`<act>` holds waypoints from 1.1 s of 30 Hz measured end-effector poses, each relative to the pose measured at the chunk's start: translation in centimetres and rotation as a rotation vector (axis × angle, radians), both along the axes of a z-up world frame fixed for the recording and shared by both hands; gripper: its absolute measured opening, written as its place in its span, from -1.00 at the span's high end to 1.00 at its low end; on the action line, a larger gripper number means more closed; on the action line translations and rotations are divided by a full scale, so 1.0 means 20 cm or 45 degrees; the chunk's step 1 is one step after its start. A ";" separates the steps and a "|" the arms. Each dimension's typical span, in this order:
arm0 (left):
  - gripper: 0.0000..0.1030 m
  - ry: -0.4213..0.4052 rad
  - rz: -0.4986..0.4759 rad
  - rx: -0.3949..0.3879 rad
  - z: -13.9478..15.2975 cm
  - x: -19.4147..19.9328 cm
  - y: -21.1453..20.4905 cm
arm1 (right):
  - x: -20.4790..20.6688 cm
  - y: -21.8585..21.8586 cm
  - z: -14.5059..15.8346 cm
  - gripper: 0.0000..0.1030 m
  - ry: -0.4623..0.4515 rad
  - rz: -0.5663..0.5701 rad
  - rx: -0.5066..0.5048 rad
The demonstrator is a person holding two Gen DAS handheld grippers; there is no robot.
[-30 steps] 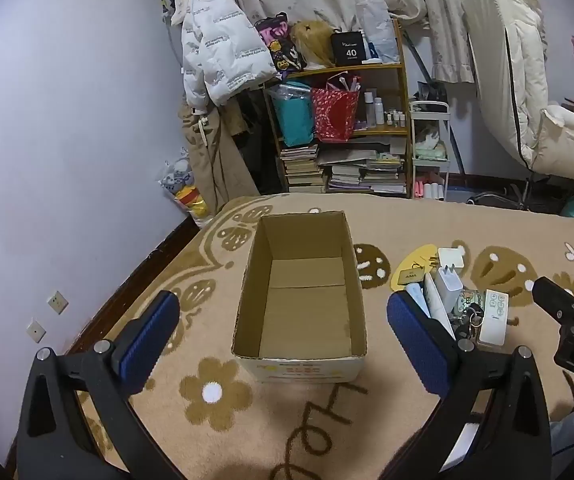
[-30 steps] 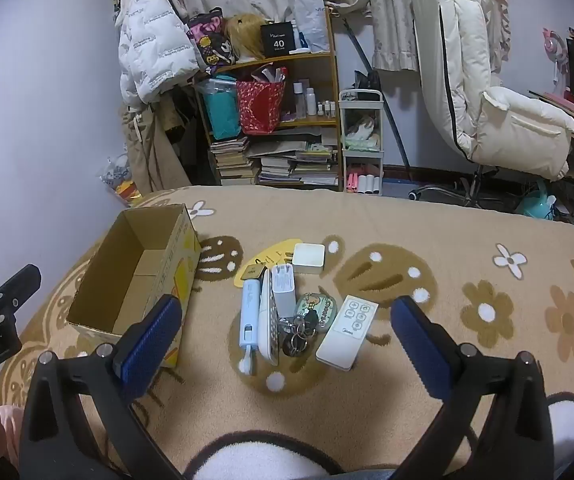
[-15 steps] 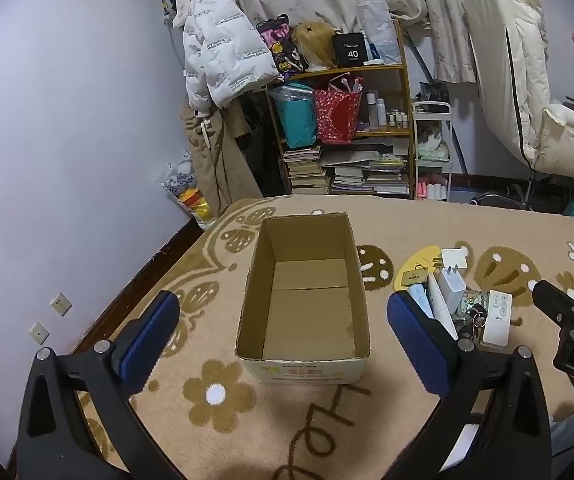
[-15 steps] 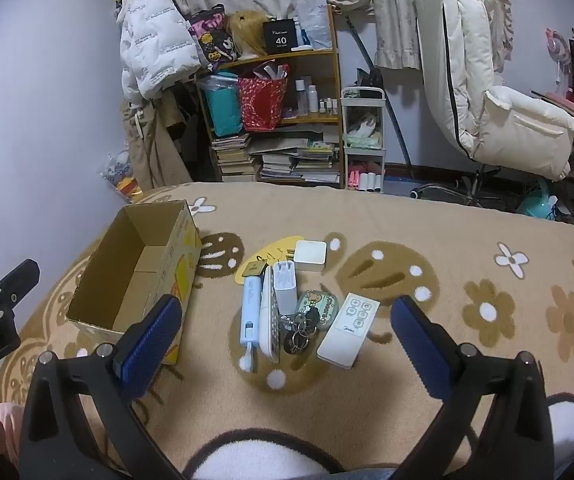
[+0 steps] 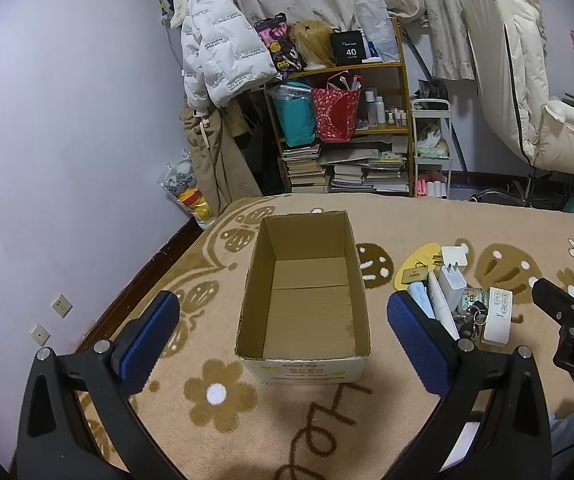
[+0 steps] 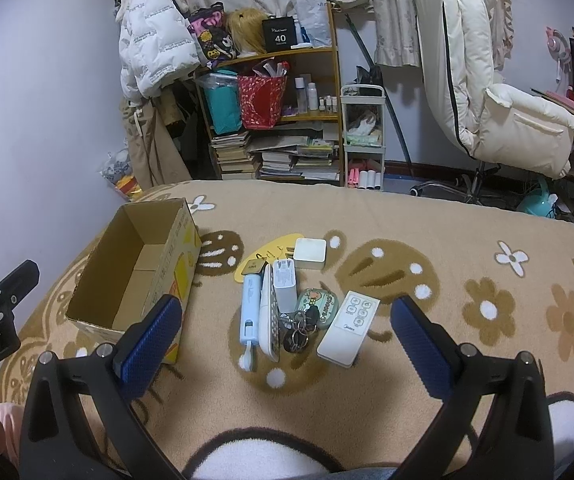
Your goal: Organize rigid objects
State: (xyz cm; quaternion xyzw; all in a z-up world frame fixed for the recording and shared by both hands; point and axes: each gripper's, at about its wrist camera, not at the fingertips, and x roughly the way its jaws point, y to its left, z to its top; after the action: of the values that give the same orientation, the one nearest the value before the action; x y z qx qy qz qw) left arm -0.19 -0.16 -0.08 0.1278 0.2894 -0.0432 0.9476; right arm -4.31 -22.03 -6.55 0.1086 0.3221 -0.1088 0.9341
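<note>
Both tools were spread wide and empty: the left hand-held gripper [image 5: 283, 334] hung over the open, empty cardboard box [image 5: 305, 300], and the right hand-held gripper [image 6: 287, 332] faced the cluster of small items on the flower-patterned blanket [image 6: 467, 248]. The white remote control [image 6: 349, 328] lay at the cluster's outer edge, beside the key bunch [image 6: 297, 330], the blue electric toothbrush [image 6: 249, 308] and the white charger [image 6: 285, 280]. A good first pick was probably the remote, taken across its narrow width, since it lay freest of its neighbours. Compared with a second earlier, the left view had edged slightly rightward and the items had not shifted.
</note>
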 end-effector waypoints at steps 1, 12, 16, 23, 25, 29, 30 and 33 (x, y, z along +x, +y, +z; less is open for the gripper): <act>-0.99 0.000 0.000 0.002 0.00 0.00 0.00 | 0.00 0.00 0.00 -1.00 0.000 0.000 -0.001; -0.99 -0.005 -0.002 0.037 -0.04 0.00 -0.01 | 0.00 0.00 0.00 -1.00 0.003 0.001 0.000; -0.99 -0.006 -0.004 0.049 -0.06 -0.01 -0.02 | 0.00 0.00 0.00 -1.00 0.003 0.001 0.000; -0.99 0.005 -0.004 0.057 -0.05 0.00 -0.03 | 0.00 0.00 0.00 -1.00 0.007 -0.001 -0.001; -0.99 0.003 -0.009 0.064 -0.04 0.00 -0.03 | 0.00 0.00 0.00 -1.00 0.006 0.002 0.000; -0.99 -0.002 -0.014 0.074 -0.04 -0.01 -0.04 | 0.00 0.00 0.00 -1.00 0.006 0.000 0.000; -0.99 -0.003 -0.015 0.076 -0.04 -0.01 -0.04 | 0.00 0.00 0.00 -1.00 0.007 0.001 0.001; -0.99 0.001 -0.013 0.070 -0.04 -0.01 -0.04 | 0.00 0.00 0.01 -1.00 0.009 0.003 -0.001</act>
State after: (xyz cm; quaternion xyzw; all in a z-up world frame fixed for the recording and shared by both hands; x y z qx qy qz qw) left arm -0.37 -0.90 -0.90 0.1551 0.2902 -0.0400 0.9435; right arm -4.24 -22.06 -6.42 0.1075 0.3254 -0.1083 0.9332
